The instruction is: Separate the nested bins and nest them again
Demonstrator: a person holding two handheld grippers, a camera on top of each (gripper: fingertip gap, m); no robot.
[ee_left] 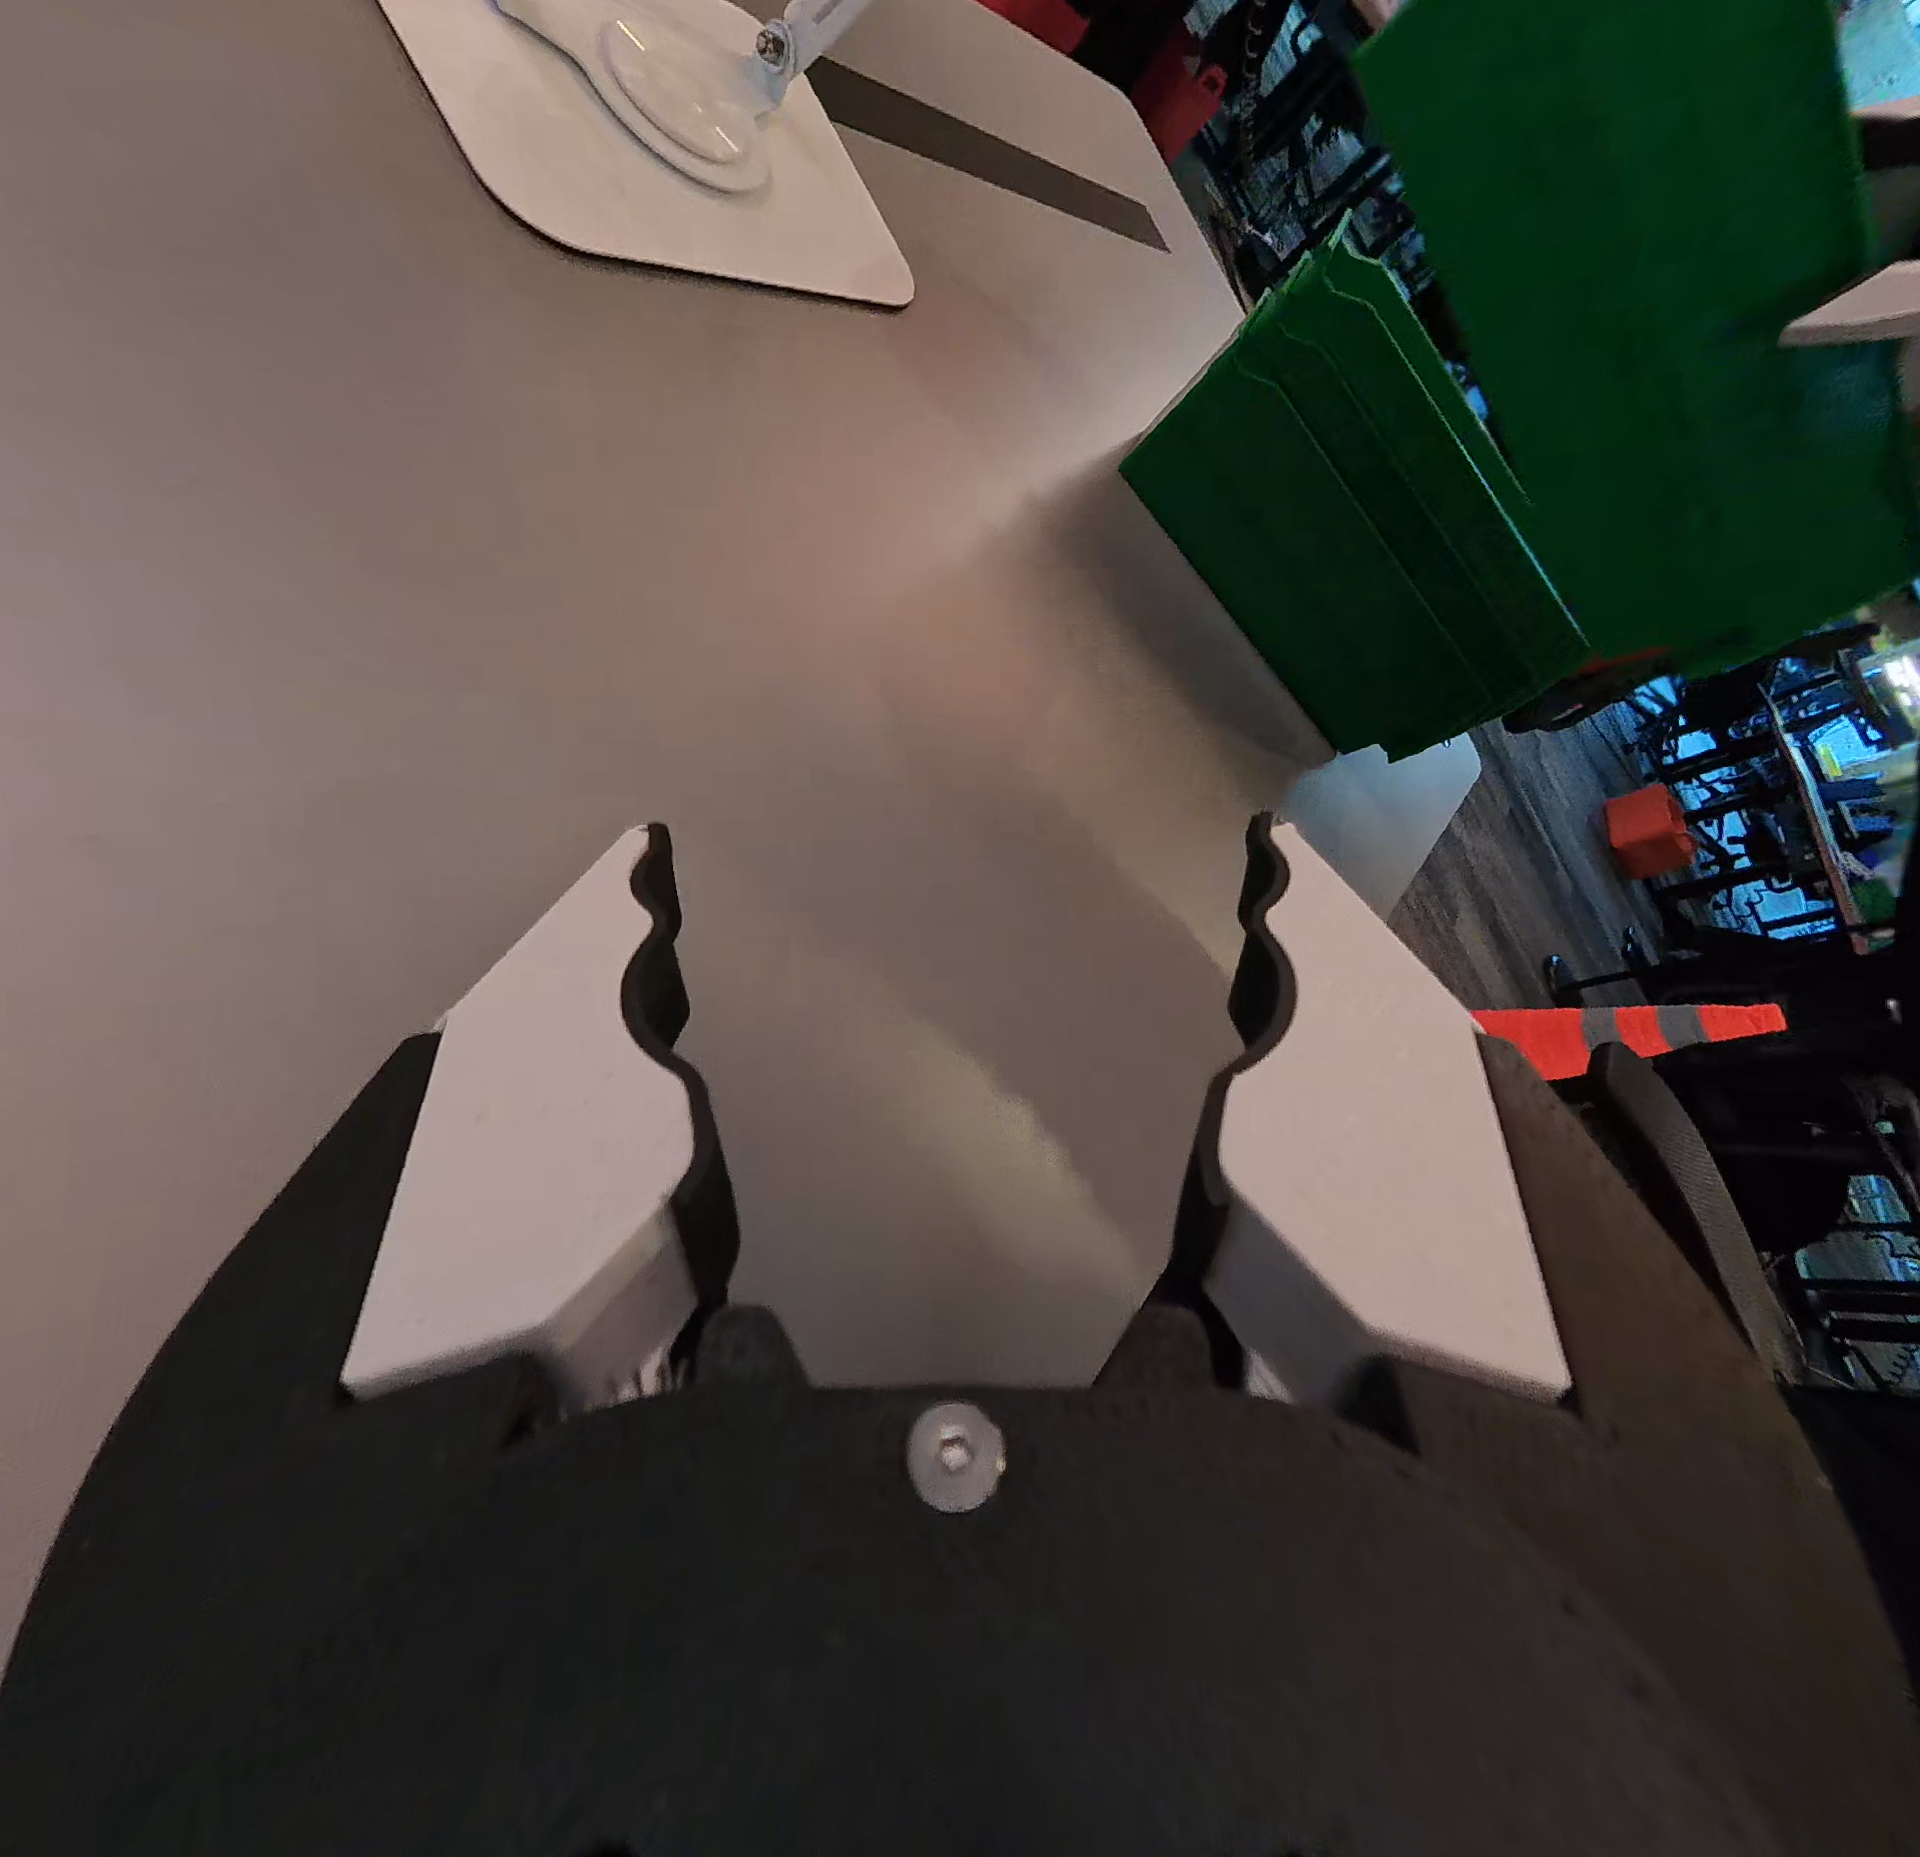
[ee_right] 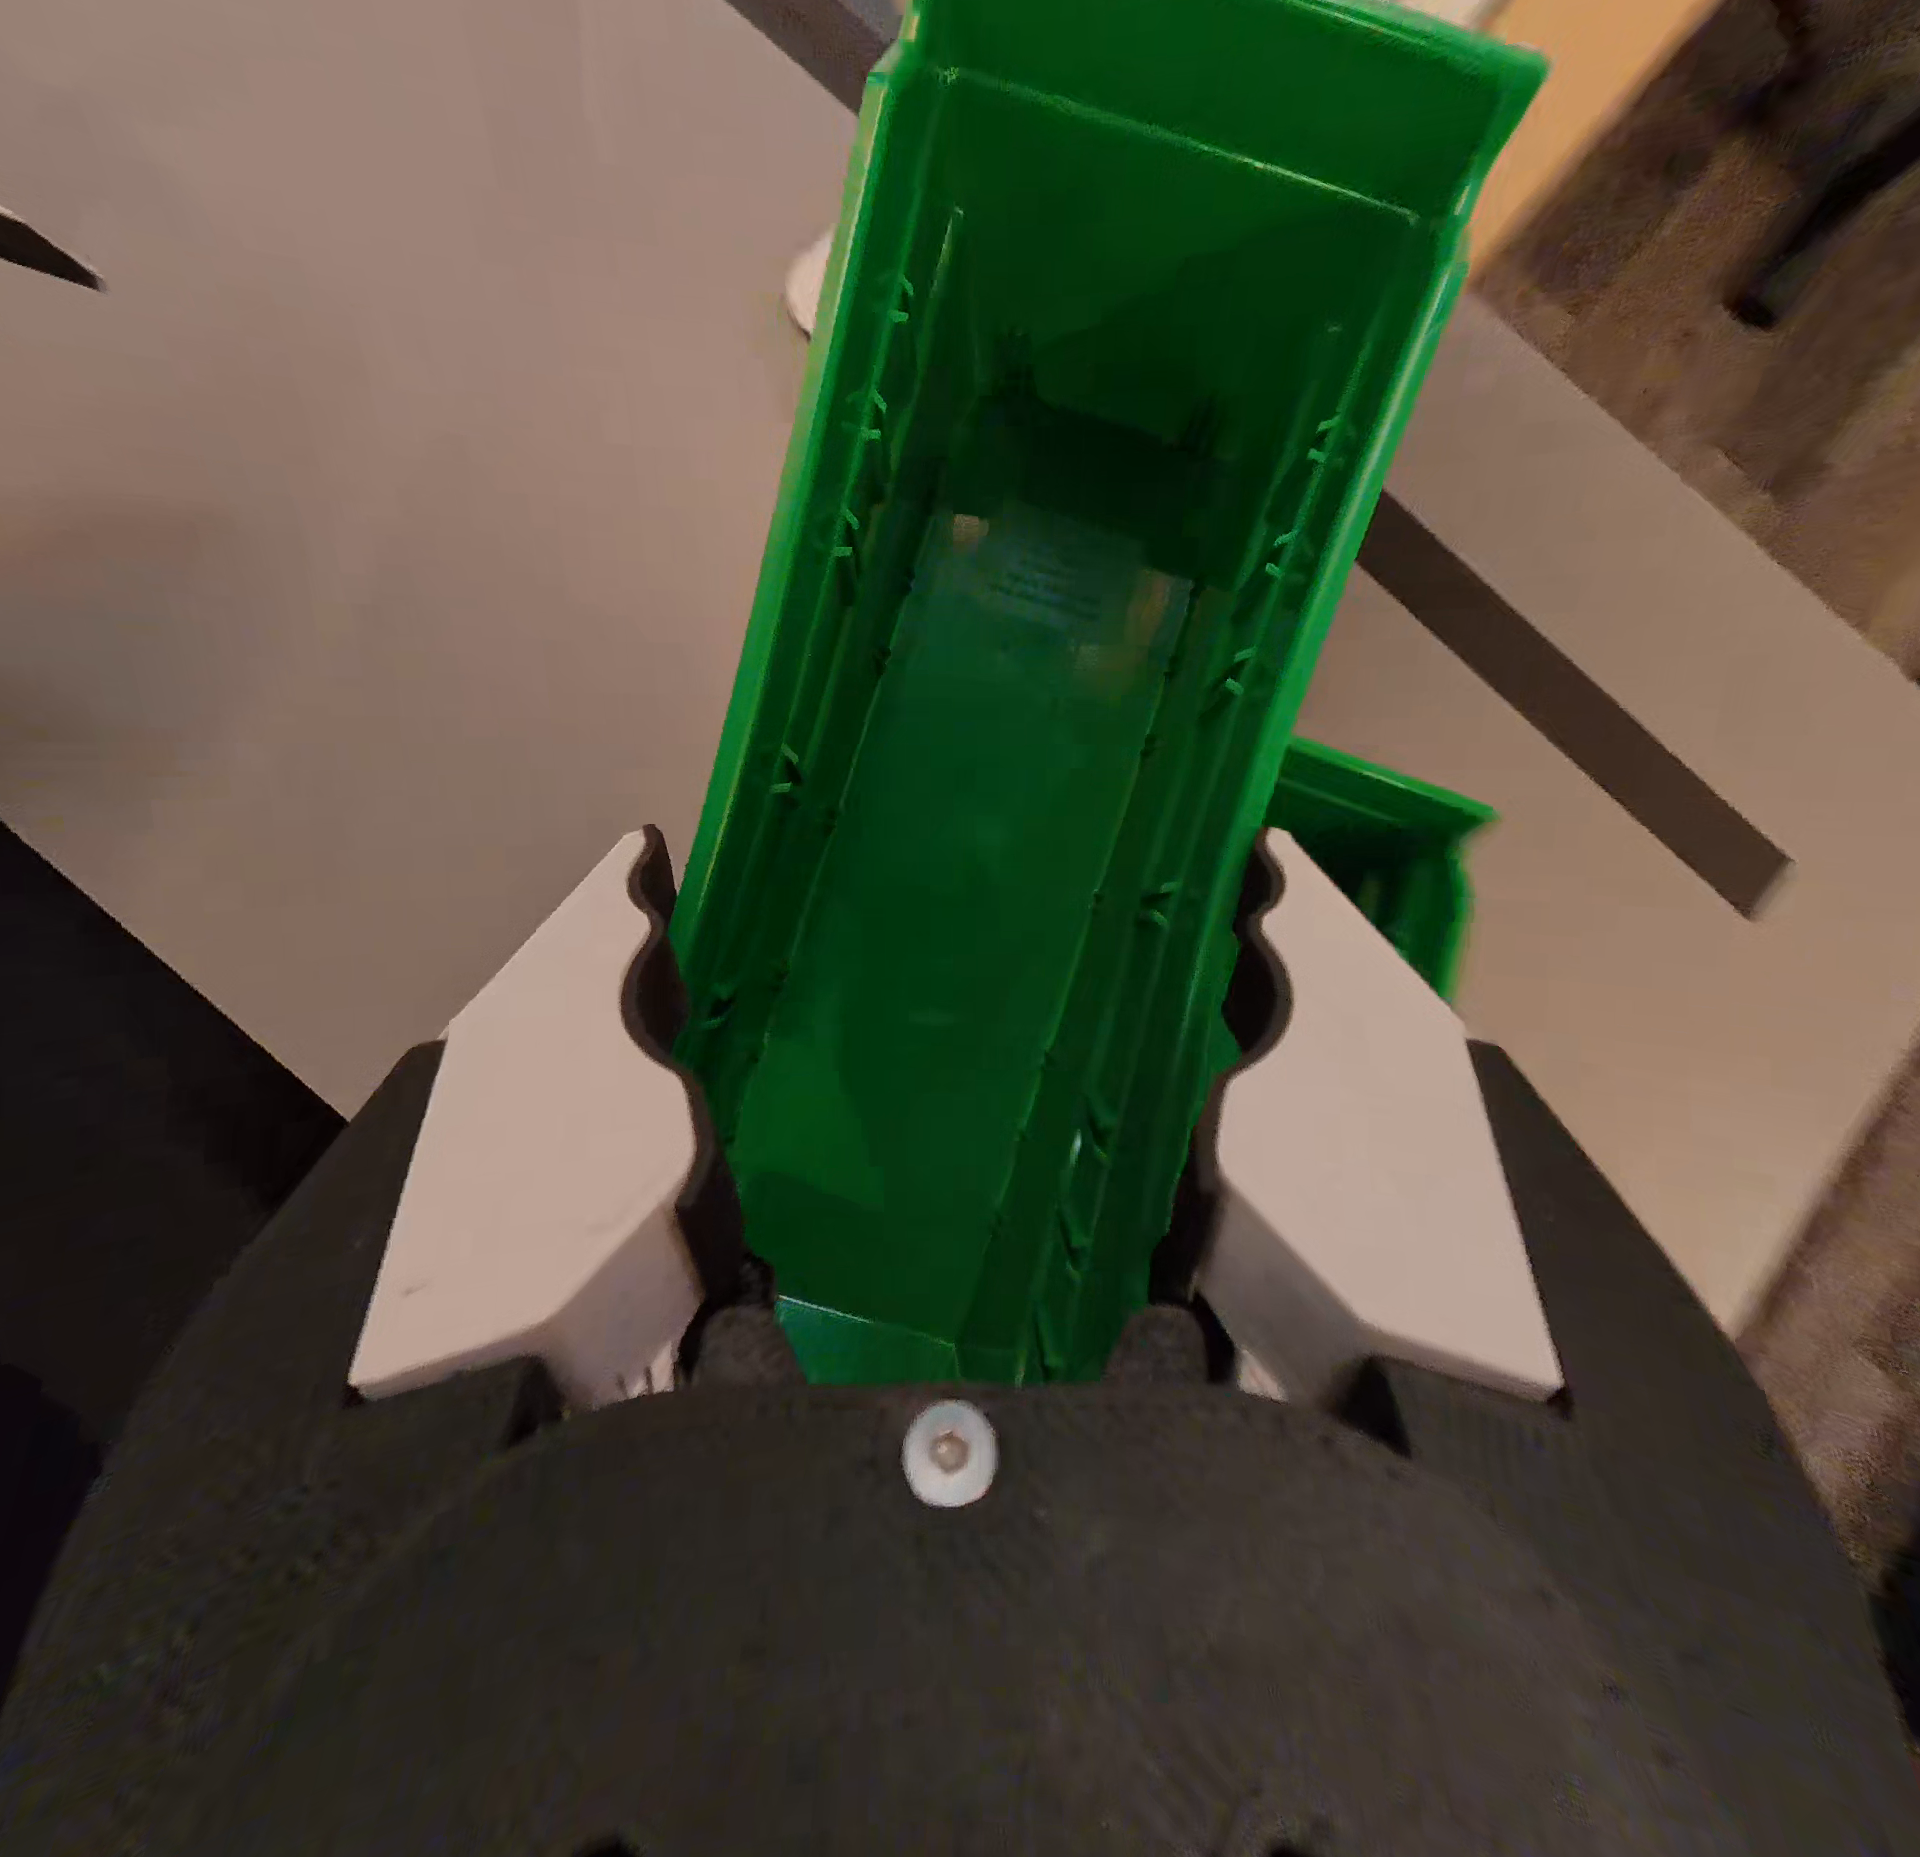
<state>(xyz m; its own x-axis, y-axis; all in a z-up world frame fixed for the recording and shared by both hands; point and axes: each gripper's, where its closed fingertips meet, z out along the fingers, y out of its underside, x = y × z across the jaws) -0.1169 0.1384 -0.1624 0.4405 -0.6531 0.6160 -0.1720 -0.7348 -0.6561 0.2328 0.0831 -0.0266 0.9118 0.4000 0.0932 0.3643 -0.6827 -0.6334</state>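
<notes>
Big pale table under everything, filling most of both views.

Long green bin up the middle of the right wrist view, lifted off the table, open side toward the camera. Held by the right gripper, jaws squeezed on its two long sides. Same bin up in the air at the upper right of the left wrist view.

More green bins, one inside another, sitting at the table edge at the right of the left wrist view, below the lifted bin. A bit of them peeking out just right of the lifted bin in the right wrist view.

White flat stand at the upper left of the left wrist view.

Left gripper low in the middle, above bare table, jaws wide apart, nothing between them.

Small orange box on the floor, far right.
</notes>
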